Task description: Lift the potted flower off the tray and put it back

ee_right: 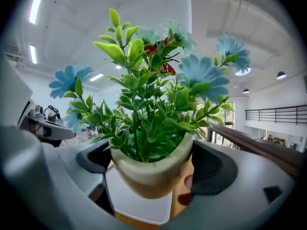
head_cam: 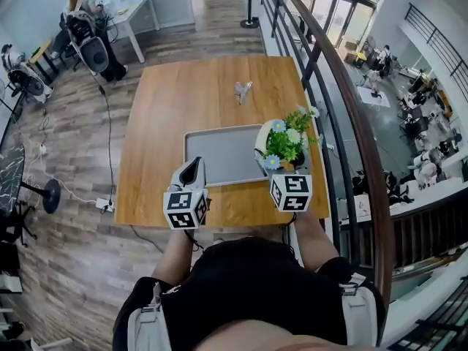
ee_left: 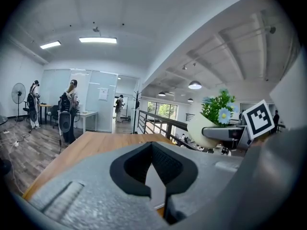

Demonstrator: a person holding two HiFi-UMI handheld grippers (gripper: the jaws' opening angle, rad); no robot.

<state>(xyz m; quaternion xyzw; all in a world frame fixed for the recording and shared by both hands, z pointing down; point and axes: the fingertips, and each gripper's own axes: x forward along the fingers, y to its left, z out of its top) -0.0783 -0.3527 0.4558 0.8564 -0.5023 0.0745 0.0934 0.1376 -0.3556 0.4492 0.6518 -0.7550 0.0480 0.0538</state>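
The potted flower (head_cam: 285,146), blue blooms and green leaves in a cream pot (ee_right: 151,174), hangs tilted over the right end of the grey tray (head_cam: 219,156). My right gripper (head_cam: 287,165) is shut on the pot, one jaw on each side, and the pot's base is off the tray (ee_right: 139,205). In the left gripper view the plant (ee_left: 213,121) shows raised at the right. My left gripper (head_cam: 191,172) hovers at the tray's front left edge, jaws shut with nothing in them; a strip of tray (ee_left: 154,186) shows behind the joined tips of this gripper (ee_left: 152,169).
The tray lies on a wooden table (head_cam: 168,101). A small grey crumpled object (head_cam: 243,90) sits beyond the tray. A dark railing (head_cam: 329,72) runs along the table's right side. A person (head_cam: 80,20) stands by a desk at the far left.
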